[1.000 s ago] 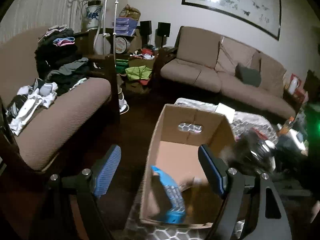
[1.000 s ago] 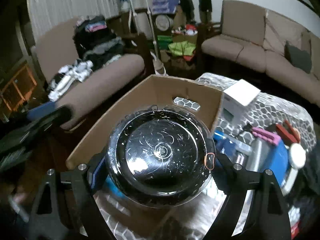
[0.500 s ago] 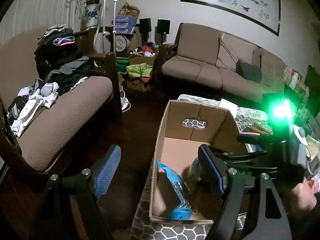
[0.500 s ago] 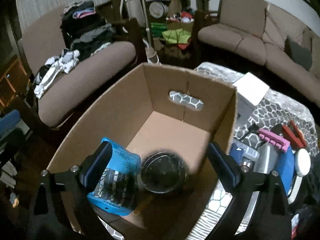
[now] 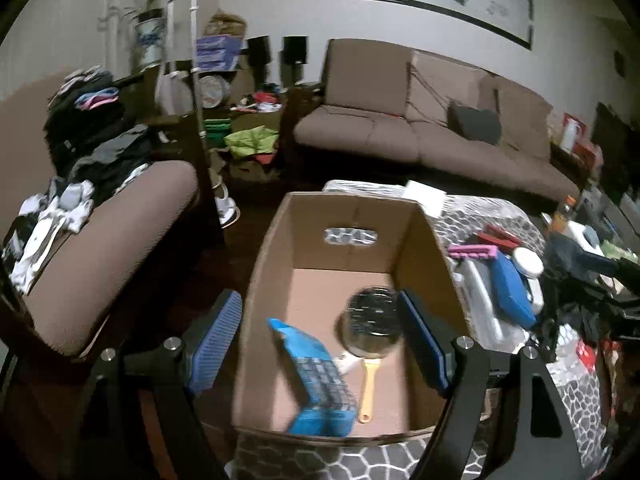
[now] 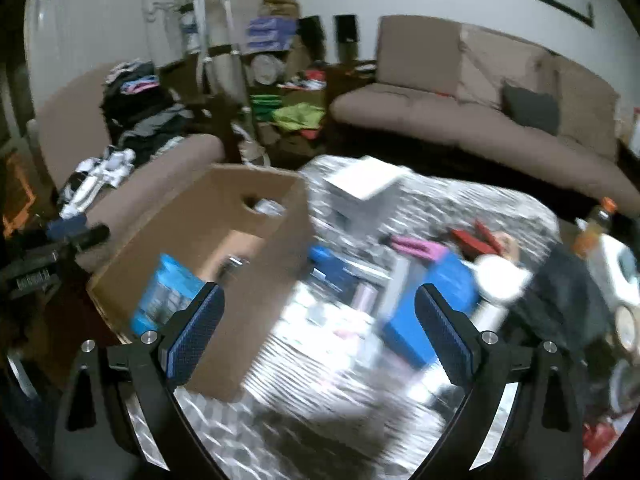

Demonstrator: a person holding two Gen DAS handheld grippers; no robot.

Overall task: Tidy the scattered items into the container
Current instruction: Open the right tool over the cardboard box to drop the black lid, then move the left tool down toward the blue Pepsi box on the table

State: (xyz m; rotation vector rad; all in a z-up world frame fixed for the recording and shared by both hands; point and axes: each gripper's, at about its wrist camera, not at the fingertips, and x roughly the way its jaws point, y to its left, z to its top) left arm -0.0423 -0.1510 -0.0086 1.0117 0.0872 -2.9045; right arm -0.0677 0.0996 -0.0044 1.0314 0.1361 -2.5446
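An open cardboard box (image 5: 352,216) stands on the patterned table; it also shows in the right wrist view (image 6: 256,188). Inside lie a blue packet (image 5: 316,376), a clear round tub with dark contents (image 5: 370,320) and a yellow-handled item (image 5: 368,384). My left gripper (image 5: 320,344) is open and empty, held over the box's near end. My right gripper (image 6: 320,336) is open and empty, to the right of the box above scattered items: a blue flat pack (image 6: 432,300), a pink item (image 6: 416,248), a red item (image 6: 476,236) and a white round lid (image 6: 500,280).
A white box (image 6: 360,184) sits on the table behind the cardboard box. An orange-capped bottle (image 6: 596,224) and dark cloth (image 6: 568,304) are at the right. An armchair with laundry (image 5: 80,216) stands left, and a brown sofa (image 5: 432,136) behind.
My right gripper let go of the clear tub, which dropped into the box. It then swung right, away from the box, toward the scattered items. The left gripper stayed open near the box.
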